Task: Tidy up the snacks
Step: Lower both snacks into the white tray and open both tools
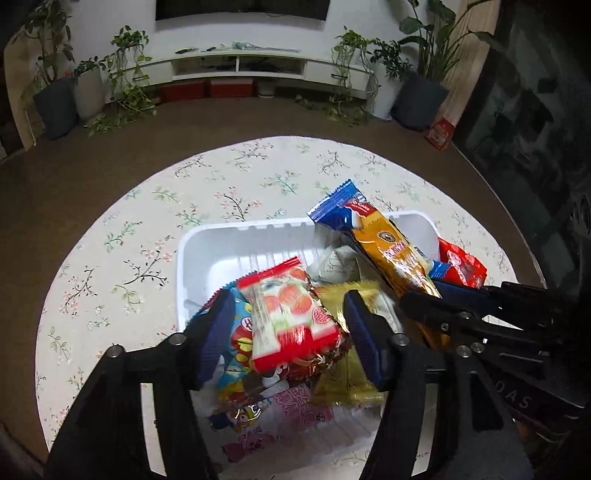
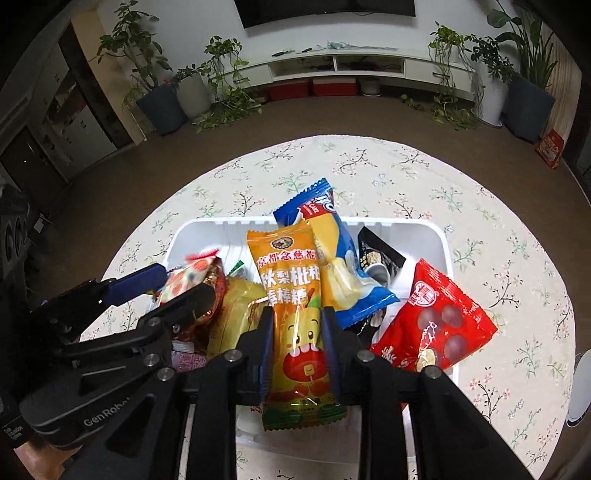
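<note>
A round worktop under a pale cloth printed with flower sprigs stands on a brown floor. Against the far white wall runs a low white media cabinet with two red boxes beneath it and a dark screen above. Potted plants flank the cabinet on both sides, some trailing onto the floor.

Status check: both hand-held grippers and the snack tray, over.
Left hand-held gripper open around red-white packet. Right hand-held gripper pinching orange packet. White tray crowded.
</note>
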{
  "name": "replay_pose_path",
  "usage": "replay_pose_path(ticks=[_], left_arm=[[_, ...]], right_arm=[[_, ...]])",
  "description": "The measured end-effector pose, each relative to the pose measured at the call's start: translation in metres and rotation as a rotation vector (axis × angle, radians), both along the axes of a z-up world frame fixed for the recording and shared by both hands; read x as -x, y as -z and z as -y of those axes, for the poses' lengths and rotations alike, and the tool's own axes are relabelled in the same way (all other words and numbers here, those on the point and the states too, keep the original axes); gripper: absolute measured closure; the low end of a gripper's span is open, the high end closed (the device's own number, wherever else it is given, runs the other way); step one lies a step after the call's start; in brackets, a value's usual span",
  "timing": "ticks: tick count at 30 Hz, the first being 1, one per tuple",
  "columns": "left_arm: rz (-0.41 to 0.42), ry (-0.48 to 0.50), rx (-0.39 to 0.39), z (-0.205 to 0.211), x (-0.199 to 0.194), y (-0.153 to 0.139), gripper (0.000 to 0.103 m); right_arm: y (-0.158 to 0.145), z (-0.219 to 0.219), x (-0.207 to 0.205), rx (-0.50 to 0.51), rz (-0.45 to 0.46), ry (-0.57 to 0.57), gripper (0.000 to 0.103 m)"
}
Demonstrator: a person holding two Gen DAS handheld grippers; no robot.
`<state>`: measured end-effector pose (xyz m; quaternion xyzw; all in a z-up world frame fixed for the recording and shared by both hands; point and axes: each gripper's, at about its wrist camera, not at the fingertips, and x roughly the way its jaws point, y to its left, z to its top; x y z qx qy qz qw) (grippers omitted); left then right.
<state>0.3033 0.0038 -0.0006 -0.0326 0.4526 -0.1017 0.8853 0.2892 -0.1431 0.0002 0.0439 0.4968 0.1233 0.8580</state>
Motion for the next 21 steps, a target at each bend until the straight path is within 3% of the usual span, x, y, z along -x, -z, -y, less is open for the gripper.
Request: replay_pose_path(ticks=[4, 7, 10, 13, 17, 21], left_arm=[[0.009, -0.014, 0.013, -0.004, 0.002, -0.003, 0.025], [0.027, -0.019, 0.016, -0.004, 0.007, -0.009, 0.023], [0.052, -0.033, 0.035, -0.006, 0.018, -0.02, 0.002], [0.105, -0.047, 0.03, -0.006, 0.036, -0.036, 0.0], [0.193, -0.049, -0.016, 0.0, 0.071, -0.059, 0.0], [0.24, -0.028, -0.031, 0.013, 0.126, -0.075, 0.0]], right_arm=[[-0.003, 0.003, 0.0, 0.024, 0.005, 0.016, 0.069], [-0.006, 0.007, 0.002, 0.022, 0.02, 0.017, 0.063], [-0.01, 0.012, 0.004, 0.019, 0.029, 0.034, 0.059], [-0.018, 0.02, 0.01, -0.005, 0.047, 0.053, 0.043], [-0.036, 0.033, 0.031, -0.063, 0.106, 0.076, 0.038], [-0.053, 0.048, 0.068, -0.134, 0.194, 0.111, 0.023]])
